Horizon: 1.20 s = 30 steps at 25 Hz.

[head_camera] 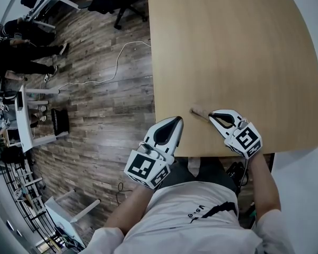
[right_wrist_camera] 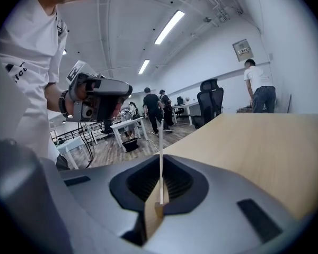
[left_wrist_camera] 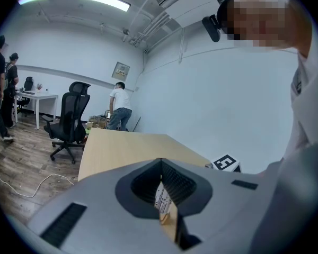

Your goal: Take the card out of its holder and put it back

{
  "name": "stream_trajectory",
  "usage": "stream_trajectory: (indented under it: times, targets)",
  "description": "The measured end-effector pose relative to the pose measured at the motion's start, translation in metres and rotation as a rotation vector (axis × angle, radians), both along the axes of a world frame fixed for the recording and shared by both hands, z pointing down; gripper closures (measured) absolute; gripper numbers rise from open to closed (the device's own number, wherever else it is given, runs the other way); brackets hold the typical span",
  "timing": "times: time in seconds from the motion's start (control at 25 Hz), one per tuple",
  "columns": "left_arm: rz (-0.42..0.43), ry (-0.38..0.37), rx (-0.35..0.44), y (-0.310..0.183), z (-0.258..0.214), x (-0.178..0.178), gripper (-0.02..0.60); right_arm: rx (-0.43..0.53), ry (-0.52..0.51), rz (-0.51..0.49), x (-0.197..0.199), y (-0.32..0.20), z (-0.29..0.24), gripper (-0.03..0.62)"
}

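A slim wooden holder (head_camera: 199, 113) lies near the front edge of the light wooden table (head_camera: 228, 46), with the thin white card (right_wrist_camera: 160, 142) standing edge-on in it. My right gripper (head_camera: 212, 115) meets the holder's right end. In the right gripper view its jaws are shut on the card, and the holder block (right_wrist_camera: 159, 210) shows at the card's foot. My left gripper (head_camera: 177, 120) hovers at the table's front left edge, a short way left of the holder, with its jaws shut and apart from it. Through its slit I see the printed card (left_wrist_camera: 161, 194) and the holder (left_wrist_camera: 167, 219).
The table stretches far back beyond the holder. A wood floor to the left carries a white cable (head_camera: 103, 81), a black office chair (left_wrist_camera: 69, 121) and white desks (head_camera: 29, 115). People stand at the far left (head_camera: 16, 52) and one at the back wall (left_wrist_camera: 119, 107).
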<state>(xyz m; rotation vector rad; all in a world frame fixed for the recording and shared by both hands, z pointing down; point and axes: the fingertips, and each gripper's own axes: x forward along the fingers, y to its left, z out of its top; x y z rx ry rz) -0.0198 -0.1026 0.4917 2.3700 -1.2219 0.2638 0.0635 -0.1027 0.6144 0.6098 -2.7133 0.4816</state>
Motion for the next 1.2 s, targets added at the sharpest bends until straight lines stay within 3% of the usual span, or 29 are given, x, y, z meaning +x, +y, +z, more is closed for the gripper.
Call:
stream_trajectory:
  times: [0.44, 0.64, 0.84, 0.96, 1.2]
  targets:
    - [0.003, -0.001, 0.005, 0.001, 0.002, -0.001, 0.569, -0.025, 0.009, -0.001, 0.002, 0.007, 0.021, 0.569]
    - [0.002, 0.003, 0.006, 0.002, 0.003, -0.002, 0.569, -0.024, 0.136, -0.068, -0.003, 0.022, 0.040, 0.568]
    - [0.008, 0.011, 0.008, 0.002, 0.006, -0.003, 0.569, -0.075, 0.160, -0.063, -0.008, 0.023, 0.049, 0.506]
    - [0.022, 0.021, 0.009, 0.004, 0.010, -0.004, 0.569, -0.064, 0.184, -0.019, -0.002, 0.021, 0.041, 0.500]
    - [0.095, 0.051, 0.004, 0.005, 0.003, 0.000, 0.569, -0.055, 0.145, 0.211, 0.023, 0.014, -0.005, 0.500]
